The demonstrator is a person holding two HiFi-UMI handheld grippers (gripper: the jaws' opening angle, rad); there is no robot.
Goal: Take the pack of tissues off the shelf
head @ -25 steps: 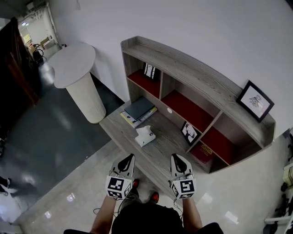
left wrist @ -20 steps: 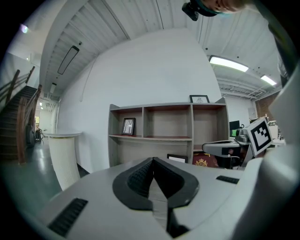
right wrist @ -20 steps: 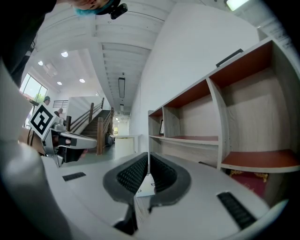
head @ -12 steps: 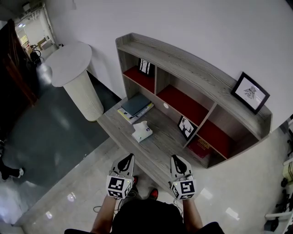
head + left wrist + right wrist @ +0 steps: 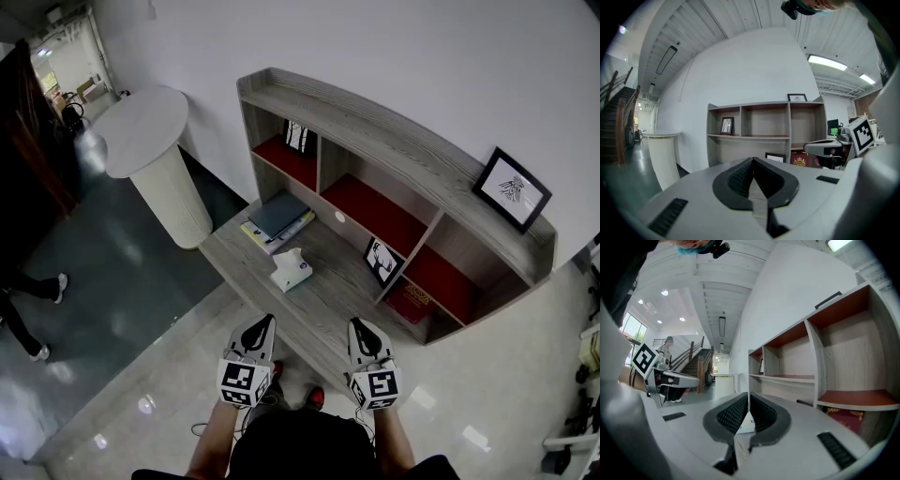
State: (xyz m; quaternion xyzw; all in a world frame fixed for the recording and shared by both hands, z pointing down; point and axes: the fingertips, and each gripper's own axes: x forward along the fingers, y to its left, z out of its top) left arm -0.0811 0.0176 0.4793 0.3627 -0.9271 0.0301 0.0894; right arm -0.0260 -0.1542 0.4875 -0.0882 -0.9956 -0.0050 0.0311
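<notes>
The white pack of tissues (image 5: 291, 271) lies on the wide lower board of the grey wooden shelf unit (image 5: 394, 141), in front of the compartments. Both grippers hang short of the board's near edge, pointing toward the shelf. My left gripper (image 5: 262, 322) is shut with nothing in it; in the left gripper view its pads (image 5: 740, 176) meet at the tip. My right gripper (image 5: 357, 323) is likewise shut and empty. In the right gripper view the pack (image 5: 743, 420) shows white, low and farther off, behind the closed jaws.
A stack of books (image 5: 278, 220) lies left of the pack. Framed pictures stand on top (image 5: 511, 189) and in the compartments (image 5: 382, 260), with a red box (image 5: 410, 302) at the lower right. A white pedestal table (image 5: 141, 127) stands to the left. A passer-by's legs (image 5: 28, 291) are at the left edge.
The shelf sits slightly higher and further left in the head view than a second ago. A passer-by's legs have come in at the left edge. Both grippers stay shut.
</notes>
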